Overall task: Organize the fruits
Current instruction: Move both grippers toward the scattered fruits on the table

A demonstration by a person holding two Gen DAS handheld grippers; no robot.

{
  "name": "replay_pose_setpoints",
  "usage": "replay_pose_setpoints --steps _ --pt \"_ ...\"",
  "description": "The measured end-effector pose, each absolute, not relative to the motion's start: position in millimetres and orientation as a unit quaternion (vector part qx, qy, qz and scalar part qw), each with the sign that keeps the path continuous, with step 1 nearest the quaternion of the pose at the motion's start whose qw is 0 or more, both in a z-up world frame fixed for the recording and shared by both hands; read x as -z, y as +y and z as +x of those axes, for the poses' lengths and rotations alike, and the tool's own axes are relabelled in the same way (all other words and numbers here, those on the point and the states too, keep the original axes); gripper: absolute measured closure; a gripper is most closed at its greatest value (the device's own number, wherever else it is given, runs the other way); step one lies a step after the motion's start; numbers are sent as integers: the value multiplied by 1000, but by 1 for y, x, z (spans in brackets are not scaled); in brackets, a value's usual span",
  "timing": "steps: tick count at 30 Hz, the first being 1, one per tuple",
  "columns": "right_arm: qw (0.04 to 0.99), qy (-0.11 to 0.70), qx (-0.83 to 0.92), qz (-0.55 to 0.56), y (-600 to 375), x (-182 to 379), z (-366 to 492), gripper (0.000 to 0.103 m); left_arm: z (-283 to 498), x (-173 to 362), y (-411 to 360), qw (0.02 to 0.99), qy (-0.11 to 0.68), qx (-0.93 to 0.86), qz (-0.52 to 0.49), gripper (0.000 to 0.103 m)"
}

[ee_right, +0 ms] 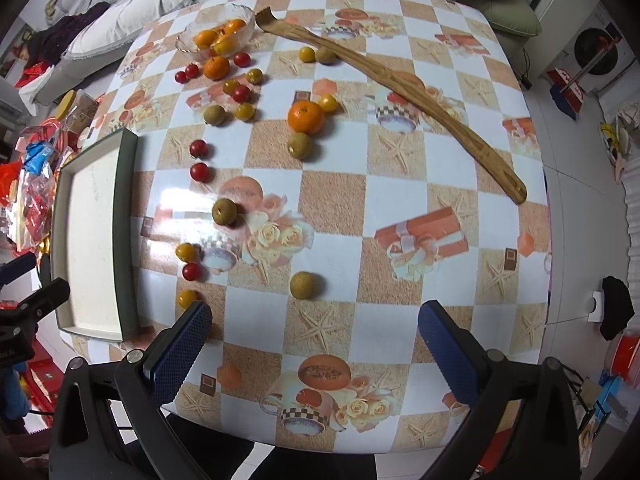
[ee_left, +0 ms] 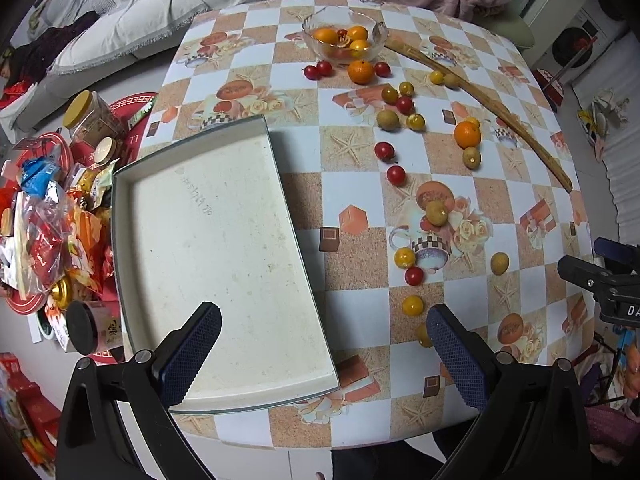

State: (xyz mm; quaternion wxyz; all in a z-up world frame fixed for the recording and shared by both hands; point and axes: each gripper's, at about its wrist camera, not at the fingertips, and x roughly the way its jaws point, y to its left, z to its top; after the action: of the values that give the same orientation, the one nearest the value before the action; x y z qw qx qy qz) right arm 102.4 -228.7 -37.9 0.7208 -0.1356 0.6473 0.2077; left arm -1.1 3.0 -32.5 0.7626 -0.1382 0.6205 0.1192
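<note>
We hold both tools with fingers apart and empty: the left tool (ee_left: 324, 344) hangs over the near edge of the shallow white rectangular tray (ee_left: 224, 248), the right tool (ee_right: 314, 344) over the checked worktop (ee_right: 400, 184). The small round fruits lie scattered ahead, right of the tray; the yellow cherry tomato (ee_right: 187, 298) just off the right tool's left finger looks the closest pick, and the tray lies to its left.

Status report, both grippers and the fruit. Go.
Left gripper and right gripper: jaws open, empty, above the table. Fruit loose on the tablecloth; tray empty; some oranges in the glass bowl. Wooden back scratcher lies beside the fruit.
</note>
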Motion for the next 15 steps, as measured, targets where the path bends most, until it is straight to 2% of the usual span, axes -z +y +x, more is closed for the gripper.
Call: replay_pose_setpoints --steps 15 --pt "707 663 -204 -138 -246 67 82 0 23 74 -34 758 638 -82 -105 0"
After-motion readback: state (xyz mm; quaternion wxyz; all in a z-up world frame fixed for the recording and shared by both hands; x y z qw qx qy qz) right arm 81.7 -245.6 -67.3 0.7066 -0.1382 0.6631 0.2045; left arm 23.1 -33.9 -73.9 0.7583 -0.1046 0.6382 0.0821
